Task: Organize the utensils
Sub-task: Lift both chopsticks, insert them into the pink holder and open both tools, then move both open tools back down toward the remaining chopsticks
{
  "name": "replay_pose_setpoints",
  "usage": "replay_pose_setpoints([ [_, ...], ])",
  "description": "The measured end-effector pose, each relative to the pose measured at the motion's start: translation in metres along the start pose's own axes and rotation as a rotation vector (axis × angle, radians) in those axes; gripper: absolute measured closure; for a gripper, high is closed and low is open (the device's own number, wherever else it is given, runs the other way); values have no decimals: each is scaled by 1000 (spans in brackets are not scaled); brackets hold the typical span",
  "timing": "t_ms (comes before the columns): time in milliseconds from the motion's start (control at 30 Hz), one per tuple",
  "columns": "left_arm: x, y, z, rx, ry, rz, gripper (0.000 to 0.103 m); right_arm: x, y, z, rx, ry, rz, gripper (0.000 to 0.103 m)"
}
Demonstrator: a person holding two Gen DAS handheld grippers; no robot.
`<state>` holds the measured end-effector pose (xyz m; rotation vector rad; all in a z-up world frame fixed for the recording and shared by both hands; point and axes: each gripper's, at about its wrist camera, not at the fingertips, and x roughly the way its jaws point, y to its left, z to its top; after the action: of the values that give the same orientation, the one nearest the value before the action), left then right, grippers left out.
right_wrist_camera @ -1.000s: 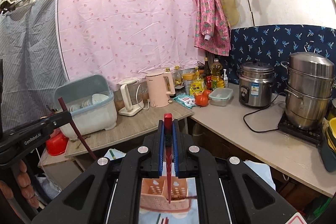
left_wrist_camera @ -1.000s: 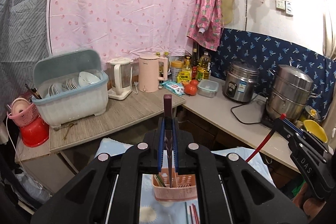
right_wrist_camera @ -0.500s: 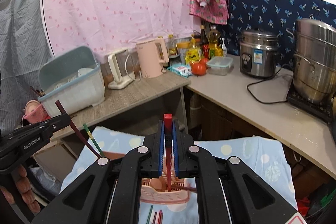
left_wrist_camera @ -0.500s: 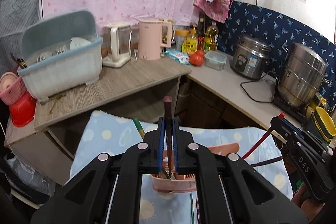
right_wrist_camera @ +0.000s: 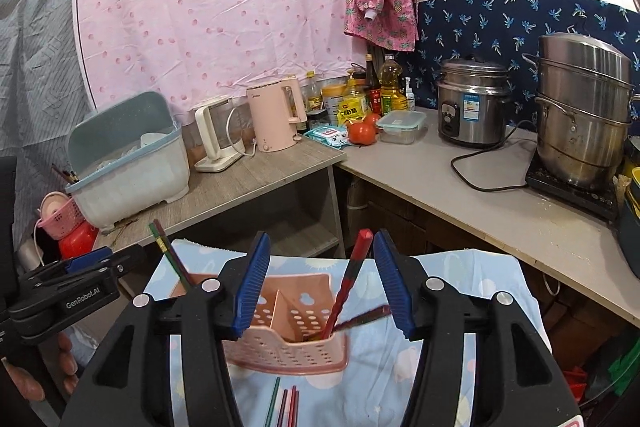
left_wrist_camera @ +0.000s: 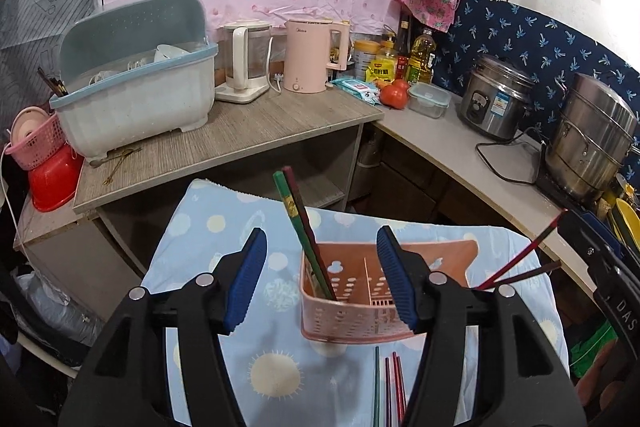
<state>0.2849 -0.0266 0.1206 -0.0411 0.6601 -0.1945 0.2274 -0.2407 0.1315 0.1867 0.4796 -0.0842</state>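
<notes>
A pink perforated utensil holder (left_wrist_camera: 352,311) (right_wrist_camera: 288,351) stands on a blue patterned cloth (left_wrist_camera: 208,227). My left gripper (left_wrist_camera: 320,239) hangs over it, its jaws opening and empty. A green and a dark red chopstick (left_wrist_camera: 298,215) lean in the holder's left compartment, free of the pads. My right gripper (right_wrist_camera: 320,241) is also opening. A red chopstick (right_wrist_camera: 350,279) stands in the right compartment between its jaws, untouched, with a dark one (right_wrist_camera: 366,315) leaning beside it. Several loose chopsticks (left_wrist_camera: 388,387) (right_wrist_camera: 286,407) lie on the cloth in front of the holder.
Behind the cloth stands a wooden counter (left_wrist_camera: 248,135) with a blue-grey dish rack (left_wrist_camera: 136,99), a glass jug and a pink kettle (left_wrist_camera: 306,55). A rice cooker (left_wrist_camera: 496,99) and a steel steamer pot (left_wrist_camera: 592,139) stand on the right counter. Pink basket (left_wrist_camera: 34,143) at left.
Both grippers came down over the holder and went from shut to open. Each let go of its chopstick, which now stands in the holder.
</notes>
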Motion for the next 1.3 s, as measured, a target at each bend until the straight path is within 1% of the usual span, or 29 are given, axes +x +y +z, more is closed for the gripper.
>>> replay_pose_setpoints([
  [300, -20, 0, -23, 5, 11, -3, 49, -25, 5, -24, -15, 22, 10, 50],
  [467, -32, -1, -48, 10, 35, -7, 49, -41, 8, -54, -42, 60, 3, 50],
  [833, -37, 3, -119, -2, 158, -16, 49, -65, 5, -137, -65, 203, -13, 50],
  [1033, -35, 1, -165, 17, 239, -13, 49, -74, 6, -181, -79, 288, -15, 50],
  [1300, -33, 1, -218, 16, 338, -12, 49, -85, 13, -229, -104, 387, 10, 51],
])
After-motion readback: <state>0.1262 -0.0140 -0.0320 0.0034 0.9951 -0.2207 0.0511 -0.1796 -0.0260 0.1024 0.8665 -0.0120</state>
